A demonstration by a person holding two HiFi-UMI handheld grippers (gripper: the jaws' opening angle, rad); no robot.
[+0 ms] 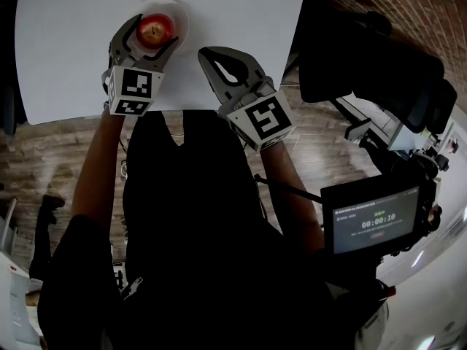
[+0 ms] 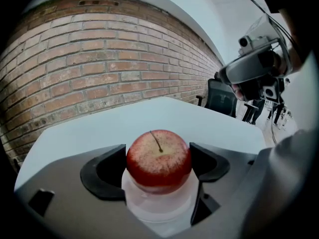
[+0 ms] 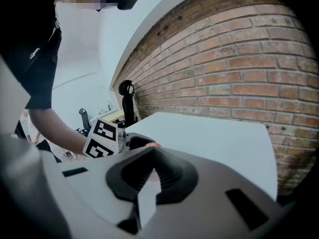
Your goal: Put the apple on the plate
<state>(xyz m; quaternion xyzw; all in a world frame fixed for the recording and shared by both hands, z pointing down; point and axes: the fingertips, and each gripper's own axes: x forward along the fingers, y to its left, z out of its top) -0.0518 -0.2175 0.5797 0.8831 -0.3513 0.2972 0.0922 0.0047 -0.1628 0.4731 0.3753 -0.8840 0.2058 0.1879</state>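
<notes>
A red apple [image 1: 155,29] [image 2: 158,158] rests on a small white plate [image 1: 182,17] [image 2: 160,209] near the far left of the white table [image 1: 241,20]. My left gripper [image 1: 154,36] [image 2: 158,164] is shut on the apple, with one dark pad touching each side of it. My right gripper [image 1: 209,55] [image 3: 148,156] hovers over the table's near edge, to the right of the plate. Its jaws are shut with nothing between them. The right gripper view shows the left gripper's marker cube [image 3: 102,139] and a sliver of the apple beyond it.
A black office chair [image 1: 368,60] stands off the table's right edge. A camera rig with a timer screen [image 1: 376,221] sits at the lower right. A brick wall [image 2: 99,63] runs behind the table. Wooden floor [image 1: 328,137] lies around it.
</notes>
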